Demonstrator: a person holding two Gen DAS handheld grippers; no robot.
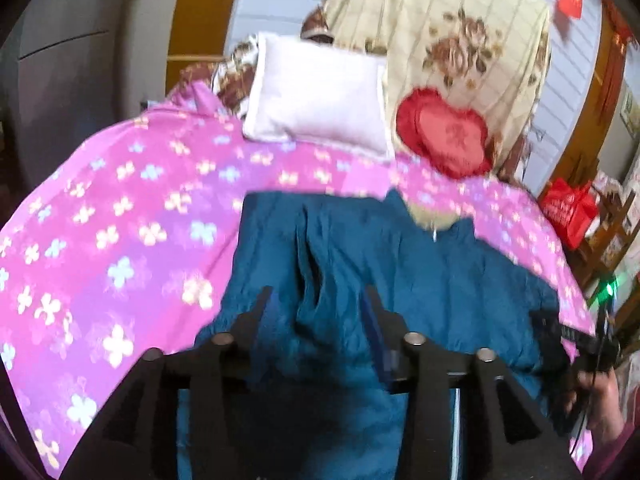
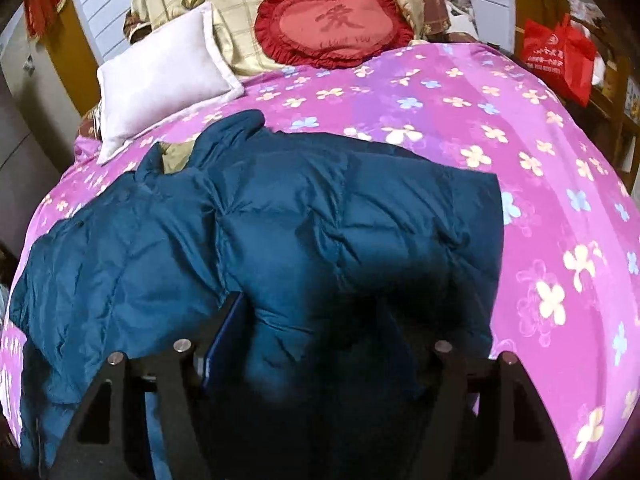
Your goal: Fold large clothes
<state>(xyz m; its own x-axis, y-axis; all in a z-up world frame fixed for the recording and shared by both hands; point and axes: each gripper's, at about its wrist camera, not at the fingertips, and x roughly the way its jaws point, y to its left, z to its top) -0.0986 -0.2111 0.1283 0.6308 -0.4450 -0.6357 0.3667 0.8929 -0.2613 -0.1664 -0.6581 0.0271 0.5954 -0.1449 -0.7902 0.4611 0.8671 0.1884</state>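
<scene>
A large teal padded jacket (image 2: 280, 216) lies spread on a bed with a pink flowered cover (image 2: 520, 152). It also shows in the left wrist view (image 1: 360, 264). My left gripper (image 1: 318, 300) is open, its fingers set apart just above the jacket's near part. My right gripper (image 2: 316, 312) is open wide over the jacket's near hem; its left finger (image 2: 226, 320) shows, and its right finger is lost in dark shadow. The right gripper and the hand that holds it show at the right edge of the left wrist view (image 1: 588, 348).
A white pillow (image 2: 160, 76) and a red heart-shaped cushion (image 2: 332, 24) lie at the head of the bed against a cream flowered blanket (image 1: 460, 40). A red bag (image 2: 560, 60) stands on wooden furniture to the right. A grey wardrobe (image 1: 60, 72) stands on the left.
</scene>
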